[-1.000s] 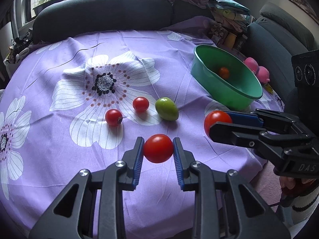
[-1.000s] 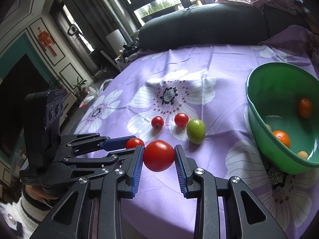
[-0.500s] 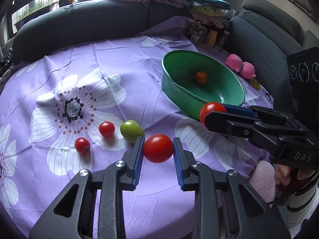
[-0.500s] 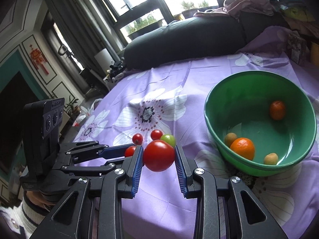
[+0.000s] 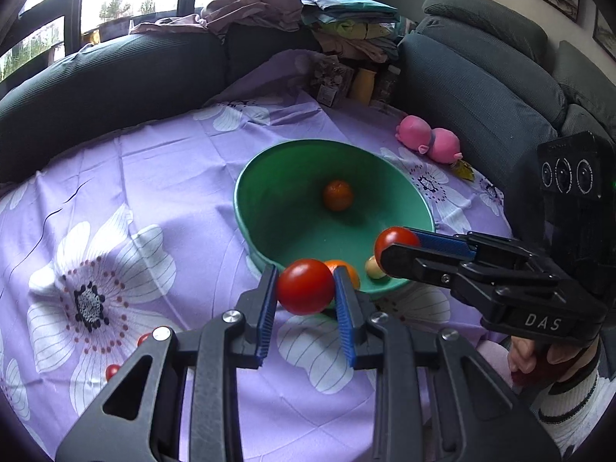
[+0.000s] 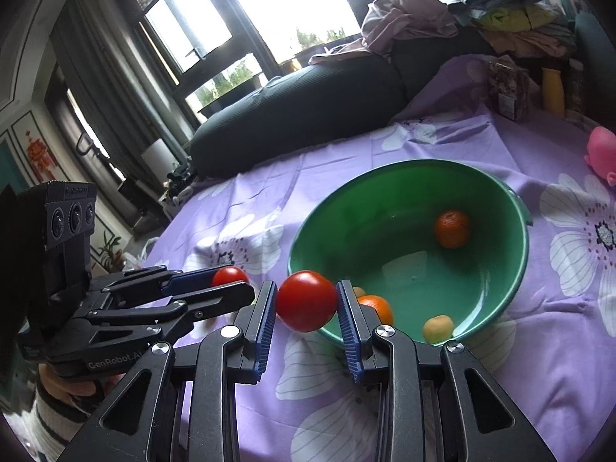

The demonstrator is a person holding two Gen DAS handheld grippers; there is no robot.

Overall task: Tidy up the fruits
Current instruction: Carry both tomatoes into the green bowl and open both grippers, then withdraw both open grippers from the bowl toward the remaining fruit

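The left gripper [image 5: 306,287] is closest in its own view, and its jaws are clenched on a red tomato [image 5: 305,286]. It hangs above the near rim of the green bowl [image 5: 254,196], at 6 o'clock from the bowl's middle. The right gripper [image 6: 307,300] grasps another red tomato [image 6: 306,300] in its jaws, also by the bowl's near rim. The bowl sits on the purple flowered cloth [image 5: 161,177]. An orange [image 6: 375,308] and a small yellow fruit [image 6: 437,327] lie at the near side of the bowl. Another orange [image 6: 452,228] lies farther back, toward 1 o'clock. Two small tomatoes [image 5: 143,339] lie on the cloth at 8 o'clock from the left gripper. A pink toy [image 5: 427,136] lies behind the bowl, near the dark sofa [image 5: 481,88].
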